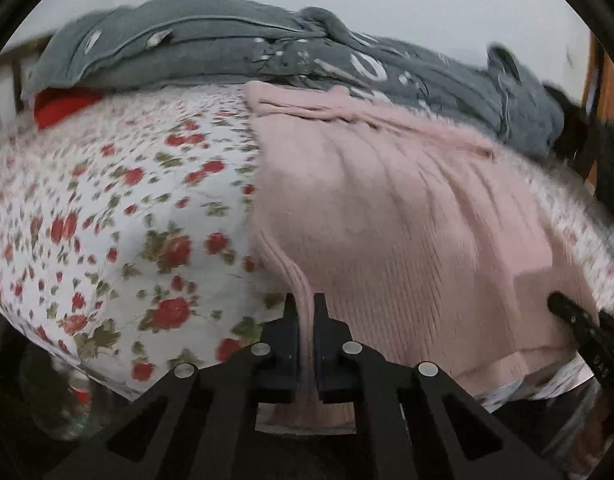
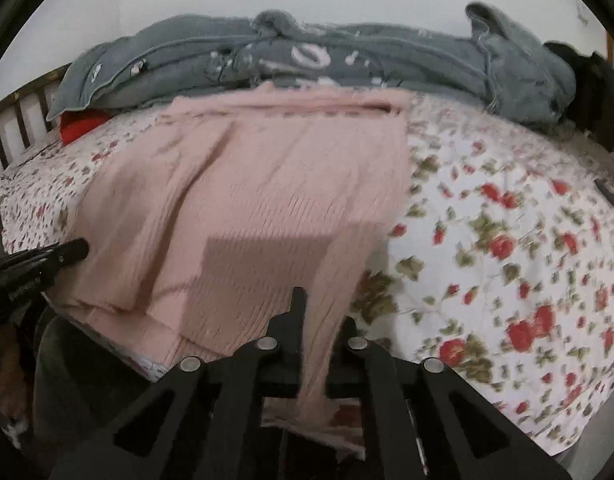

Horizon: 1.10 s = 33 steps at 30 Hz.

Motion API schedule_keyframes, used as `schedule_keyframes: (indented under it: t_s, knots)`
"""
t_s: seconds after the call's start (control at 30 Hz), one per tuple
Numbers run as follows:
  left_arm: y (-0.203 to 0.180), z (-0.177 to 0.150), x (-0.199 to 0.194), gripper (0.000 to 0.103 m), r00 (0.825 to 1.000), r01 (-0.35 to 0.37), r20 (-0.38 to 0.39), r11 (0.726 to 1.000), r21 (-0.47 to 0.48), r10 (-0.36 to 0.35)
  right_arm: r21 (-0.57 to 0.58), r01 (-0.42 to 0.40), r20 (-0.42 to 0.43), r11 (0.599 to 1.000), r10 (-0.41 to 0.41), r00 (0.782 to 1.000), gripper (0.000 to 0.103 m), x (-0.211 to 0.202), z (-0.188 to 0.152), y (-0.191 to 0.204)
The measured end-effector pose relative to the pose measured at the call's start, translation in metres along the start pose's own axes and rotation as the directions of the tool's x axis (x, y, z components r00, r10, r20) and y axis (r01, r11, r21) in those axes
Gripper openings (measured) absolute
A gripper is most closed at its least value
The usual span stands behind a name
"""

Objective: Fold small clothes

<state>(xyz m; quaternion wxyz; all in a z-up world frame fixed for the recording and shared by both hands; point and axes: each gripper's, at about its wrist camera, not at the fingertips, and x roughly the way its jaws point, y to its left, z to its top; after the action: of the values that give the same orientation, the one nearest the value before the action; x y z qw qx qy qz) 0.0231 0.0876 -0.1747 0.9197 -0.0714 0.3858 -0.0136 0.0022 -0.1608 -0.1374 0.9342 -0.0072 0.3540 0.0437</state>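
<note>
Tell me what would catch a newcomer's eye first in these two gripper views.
The pink knit garment spread across the middle of the floral bedsheet stands out first. Both the left gripper and the right gripper are shut on its near edge, one at each corner. Behind it, a rumpled grey blanket runs along the far side of the bed.

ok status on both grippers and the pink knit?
Left gripper and right gripper shut on near corners of pink ribbed knit garment. Garment flat on floral bedsheet. Nothing obstructing.
</note>
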Motion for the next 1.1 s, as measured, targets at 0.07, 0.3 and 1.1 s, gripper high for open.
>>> schedule_keyframes:
  t_s: [0.07, 0.3, 1.1]
  knots:
    - [0.026, 0.004, -0.009, 0.007, 1.000, 0.016, 0.007, 0.998, -0.064, -0.015, 0.059, -0.050, 0.052, 0.997, 0.047, 0.998, 0.004, -0.017, 0.001, -0.017]
    - [0.054, 0.000, -0.007, 0.007, 0.993, 0.120, 0.008, 0.980, -0.161, -0.121, 0.211, -0.121, 0.026, 0.970, 0.118, 0.993, 0.004, -0.014, -0.006, -0.063]
    - [0.048, -0.006, -0.007, 0.007, 0.995, 0.095, 0.024, 0.987, -0.131, -0.093, 0.157, -0.062, 0.035, 0.986, 0.057, 0.998, 0.005, -0.017, -0.010, -0.056]
